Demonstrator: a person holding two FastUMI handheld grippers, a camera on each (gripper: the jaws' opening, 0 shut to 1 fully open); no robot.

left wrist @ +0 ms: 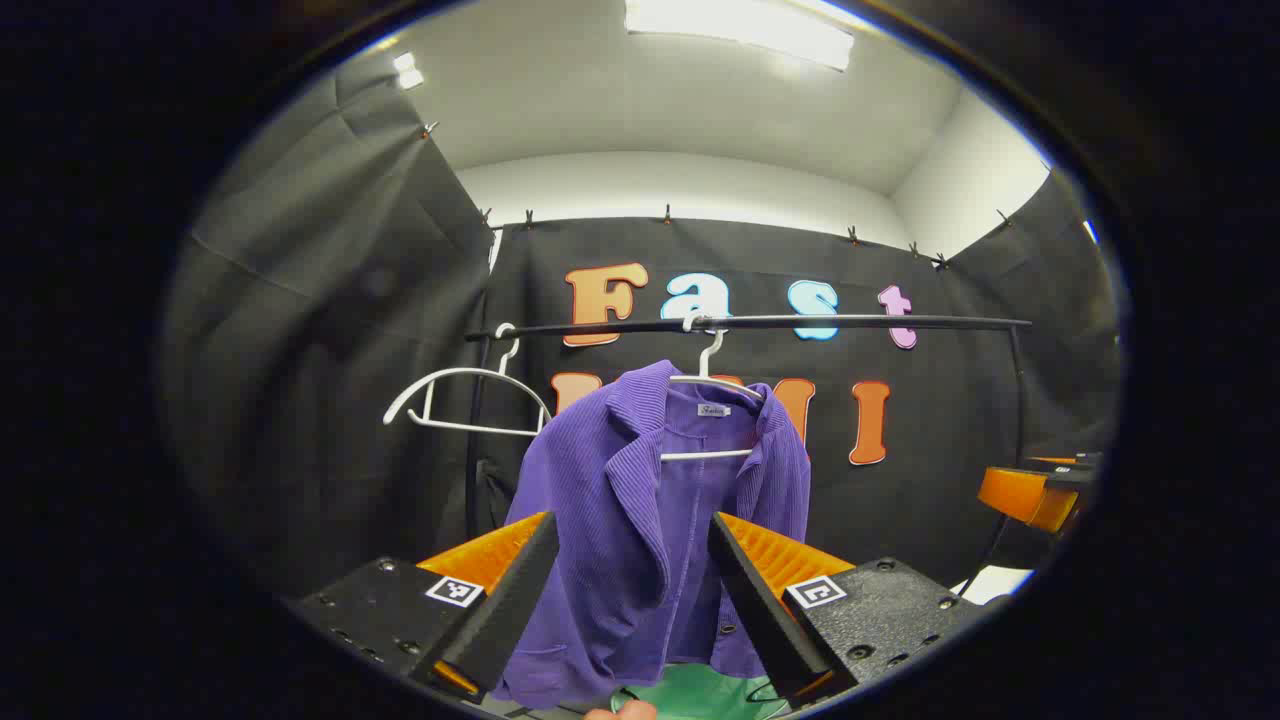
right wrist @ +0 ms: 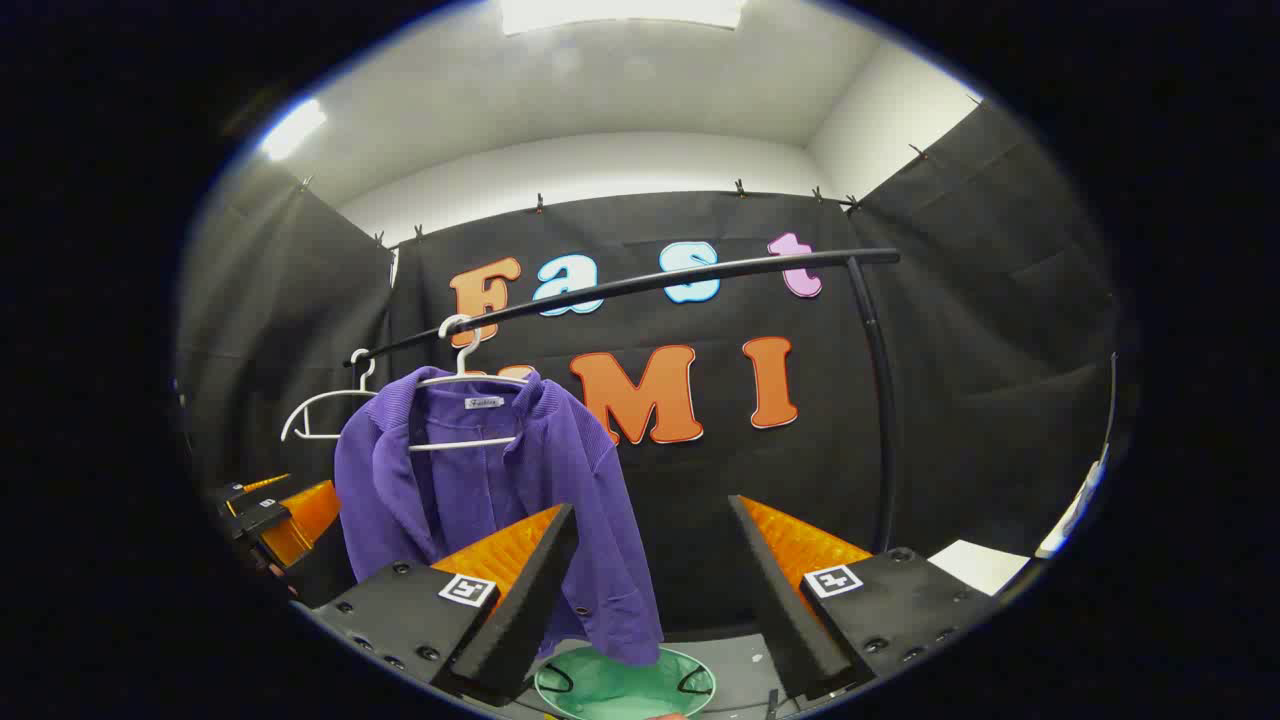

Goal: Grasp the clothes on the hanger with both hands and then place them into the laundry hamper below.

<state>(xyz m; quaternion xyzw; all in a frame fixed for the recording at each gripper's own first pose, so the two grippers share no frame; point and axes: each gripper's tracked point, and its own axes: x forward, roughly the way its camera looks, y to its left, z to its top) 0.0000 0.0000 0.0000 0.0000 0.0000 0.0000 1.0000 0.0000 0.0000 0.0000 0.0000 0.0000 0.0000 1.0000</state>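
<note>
A purple ribbed jacket (left wrist: pixel 640 500) hangs on a white hanger (left wrist: pixel 708 385) from the black rail (left wrist: pixel 800 322). My left gripper (left wrist: pixel 633 525) is open just in front of it, and the jacket's front shows between the fingers without touching them. In the right gripper view the jacket (right wrist: pixel 480 490) hangs to the left, while my right gripper (right wrist: pixel 652 508) stands open on bare air to the right of its sleeve. The round green hamper (right wrist: pixel 620 685) sits on the floor under the jacket; its rim (left wrist: pixel 700 695) shows low in the left gripper view.
An empty white hanger (left wrist: pixel 465 400) hangs at the rail's left end. The rail's right upright (right wrist: pixel 880 400) stands behind my right gripper. The other gripper (left wrist: pixel 1030 495) shows at the far right of the left gripper view. A white sheet (right wrist: pixel 980 565) lies at right.
</note>
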